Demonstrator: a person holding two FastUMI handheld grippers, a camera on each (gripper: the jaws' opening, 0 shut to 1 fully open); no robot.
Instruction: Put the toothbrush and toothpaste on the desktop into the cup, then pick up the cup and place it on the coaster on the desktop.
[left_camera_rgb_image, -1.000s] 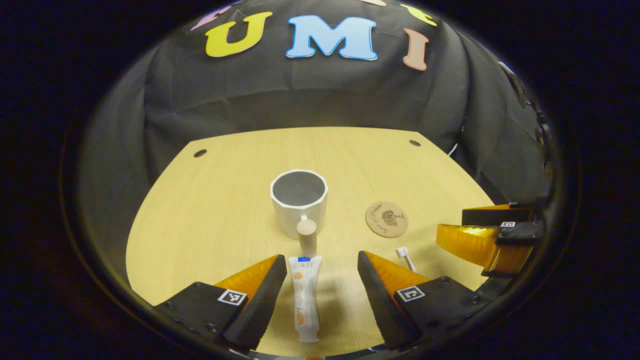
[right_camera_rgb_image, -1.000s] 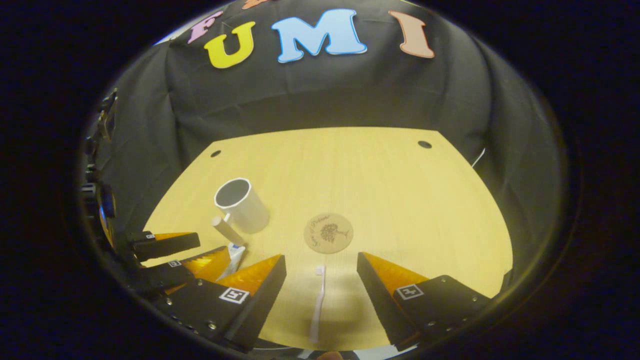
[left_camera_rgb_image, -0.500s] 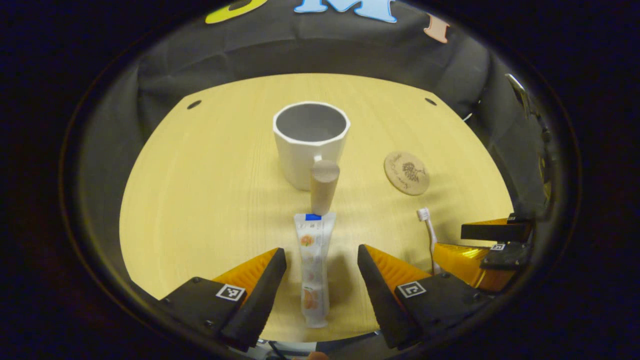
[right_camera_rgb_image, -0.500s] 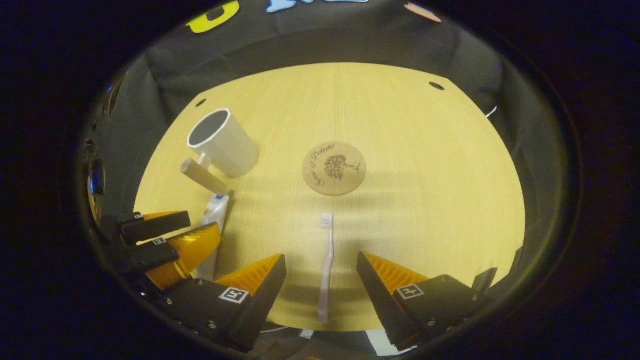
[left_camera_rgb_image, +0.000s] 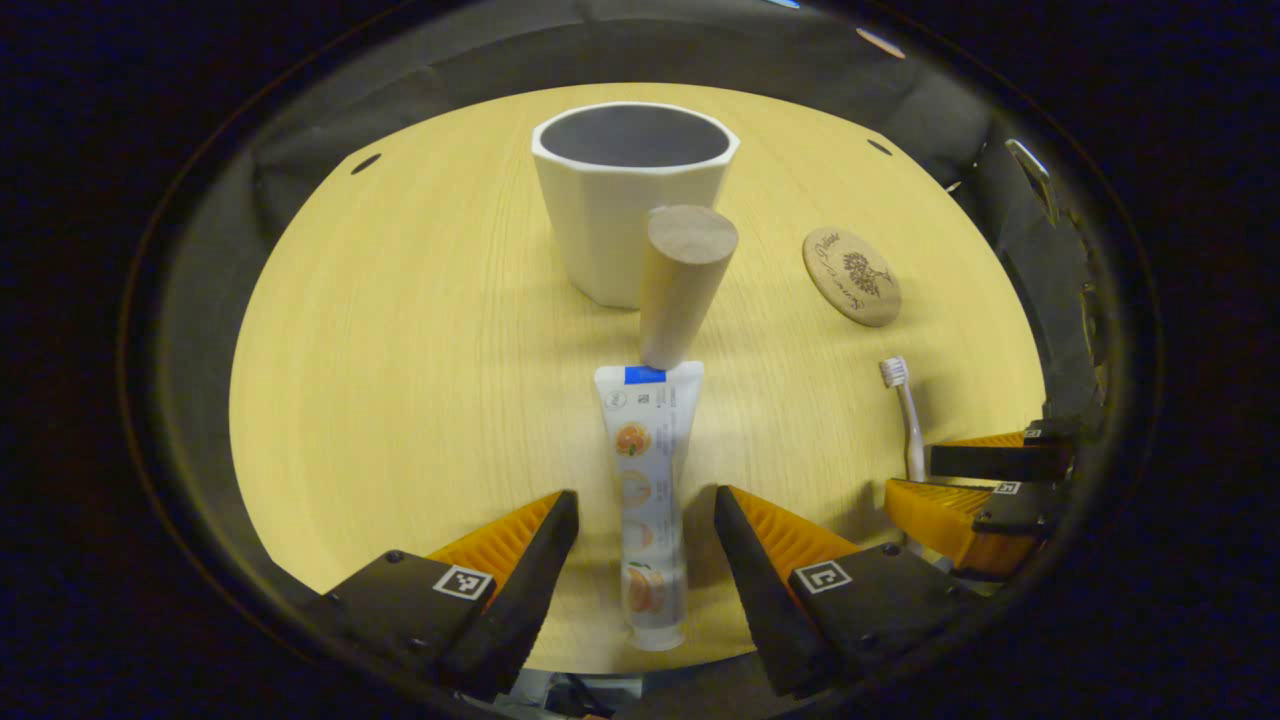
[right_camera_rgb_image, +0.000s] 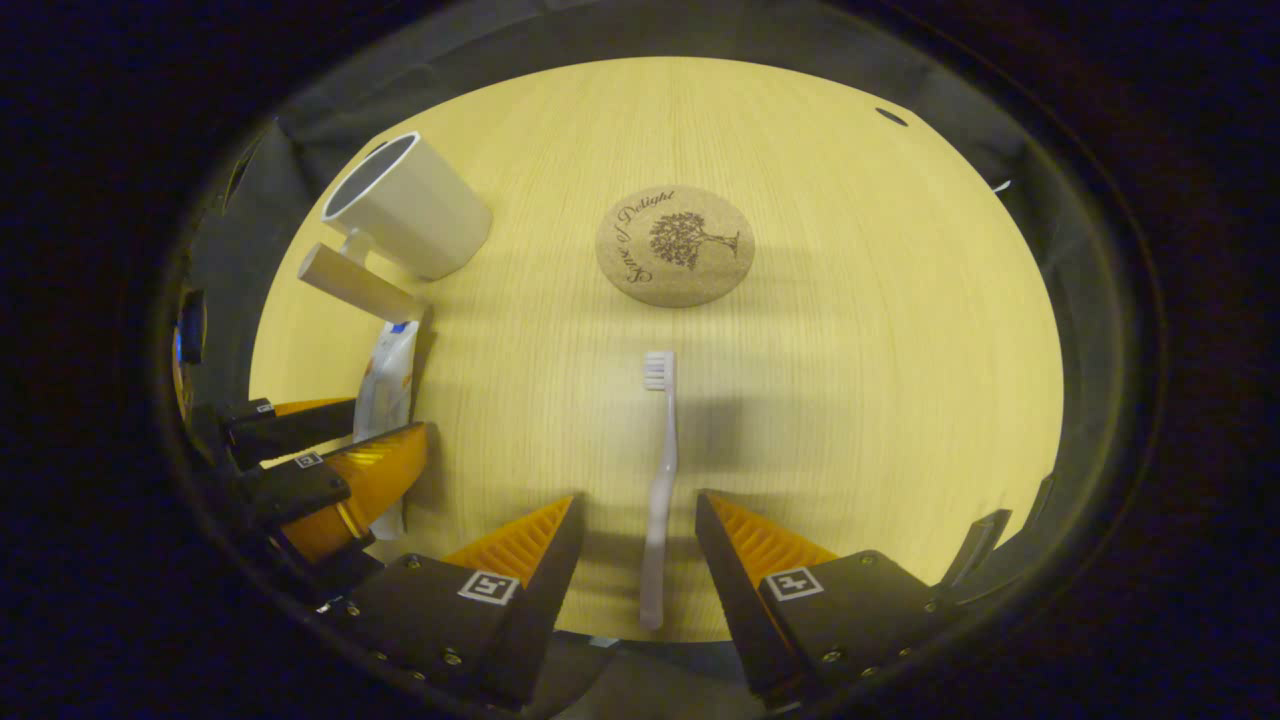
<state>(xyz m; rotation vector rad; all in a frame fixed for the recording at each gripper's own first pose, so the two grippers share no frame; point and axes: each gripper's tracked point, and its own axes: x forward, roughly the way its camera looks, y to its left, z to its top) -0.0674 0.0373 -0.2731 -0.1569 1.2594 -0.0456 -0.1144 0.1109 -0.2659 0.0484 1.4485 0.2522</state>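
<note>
Wooden tabletop (left_camera_rgb_image: 400, 330): left tool (left_camera_rgb_image: 640, 510) wide, straddling toothpaste (left_camera_rgb_image: 648, 490); right tool (right_camera_rgb_image: 632, 520) wide around toothbrush (right_camera_rgb_image: 660, 480), seemingly untouched; cup (left_camera_rgb_image: 630, 200) upper centre.

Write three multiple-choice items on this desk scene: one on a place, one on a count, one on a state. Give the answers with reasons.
1. Where does the white plastic toothbrush lie?
A. Inside the cup
B. Flat on the desktop, between the right claw's fingers
C. On the coaster

2. How many round cork coasters are on the pale wooden desktop?
A. One
B. Two
C. Three

3. What is the state of the white faceted cup with the wooden peg handle?
A. Tipped on its side
B. Upright and empty
C. Upright with the toothpaste inside

Answers: 1 B, the brush lies flat with its handle in the gap of the open claw. 2 A, a single coaster shows. 3 B, the left gripper view shows its bare inside, while the white toothpaste tube lies on the desktop between the left claw's fingers.
</note>
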